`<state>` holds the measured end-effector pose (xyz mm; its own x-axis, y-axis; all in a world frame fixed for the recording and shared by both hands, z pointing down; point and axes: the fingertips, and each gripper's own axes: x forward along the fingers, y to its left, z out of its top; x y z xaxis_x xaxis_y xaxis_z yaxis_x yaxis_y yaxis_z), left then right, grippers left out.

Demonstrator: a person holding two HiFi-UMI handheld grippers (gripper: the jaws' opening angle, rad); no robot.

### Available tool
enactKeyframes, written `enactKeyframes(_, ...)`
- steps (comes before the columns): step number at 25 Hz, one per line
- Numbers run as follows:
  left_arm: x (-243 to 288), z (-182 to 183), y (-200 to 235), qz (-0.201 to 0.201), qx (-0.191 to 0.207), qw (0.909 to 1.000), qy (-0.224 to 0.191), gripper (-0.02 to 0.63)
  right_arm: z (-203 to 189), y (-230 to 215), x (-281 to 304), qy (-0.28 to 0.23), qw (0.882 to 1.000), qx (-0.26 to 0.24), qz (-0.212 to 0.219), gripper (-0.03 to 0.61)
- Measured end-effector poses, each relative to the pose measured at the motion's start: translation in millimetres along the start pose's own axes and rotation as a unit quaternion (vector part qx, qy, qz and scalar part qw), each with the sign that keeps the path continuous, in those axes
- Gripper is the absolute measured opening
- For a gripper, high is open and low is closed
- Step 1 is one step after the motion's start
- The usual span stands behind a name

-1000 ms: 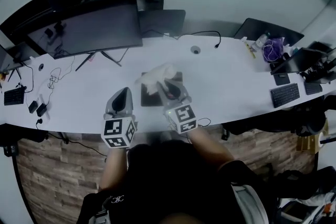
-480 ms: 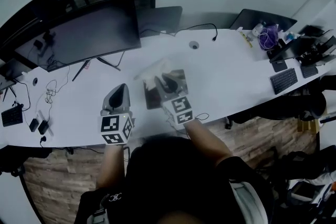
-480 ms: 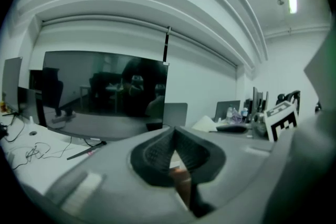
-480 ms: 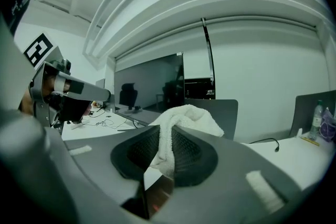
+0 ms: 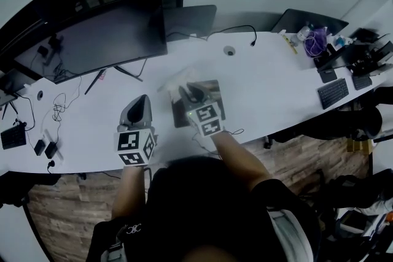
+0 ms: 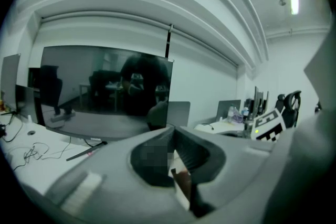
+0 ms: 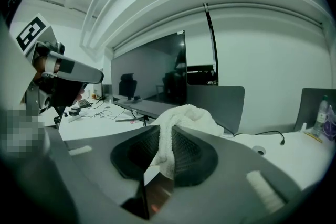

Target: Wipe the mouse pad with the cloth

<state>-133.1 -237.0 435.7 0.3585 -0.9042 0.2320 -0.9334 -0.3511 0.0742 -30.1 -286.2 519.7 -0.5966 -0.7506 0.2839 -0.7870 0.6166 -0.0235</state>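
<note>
Two grippers, one cloth, one mouse pad. Right gripper (image 7: 166,132) is clamping the white cloth (image 7: 186,113), holding it over the dark mouse pad (image 5: 214,90) on the desk (image 5: 276,83). Left gripper (image 6: 172,131) is hanging left of the pad, jaws together, empty. Cloth and gripper are covering much of the pad.

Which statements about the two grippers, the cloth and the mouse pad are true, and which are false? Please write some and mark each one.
1. The right gripper is shut on the white cloth. True.
2. The left gripper holds a corner of the cloth. False: its jaws are together with nothing between them.
3. The mouse pad lies on the white desk. True.
4. The cloth lies spread flat with no gripper touching it. False: it is bunched in the right gripper, at the mouse pad's far edge.
5. The monitor has a dark screen. True.
</note>
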Motion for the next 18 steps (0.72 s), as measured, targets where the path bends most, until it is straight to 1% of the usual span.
enactKeyframes(7, -3, 0, 10, 0.013, 0.000, 0.9999, 0.001, -0.002, -26, 0, 27, 0.030, 0.999, 0.003, 0.018, 0.063)
enactKeyframes(15, -11, -2, 26, 0.037, -0.001, 0.9993, 0.006, -0.002, -73, 9, 62, 0.095, 0.994, -0.005, 0.049, 0.063)
enactKeyframes(18, -14, -5, 31, 0.044, -0.005, 0.9990, 0.009, -0.002, -98, 7, 78, 0.135, 0.990, 0.003, 0.051, 0.063)
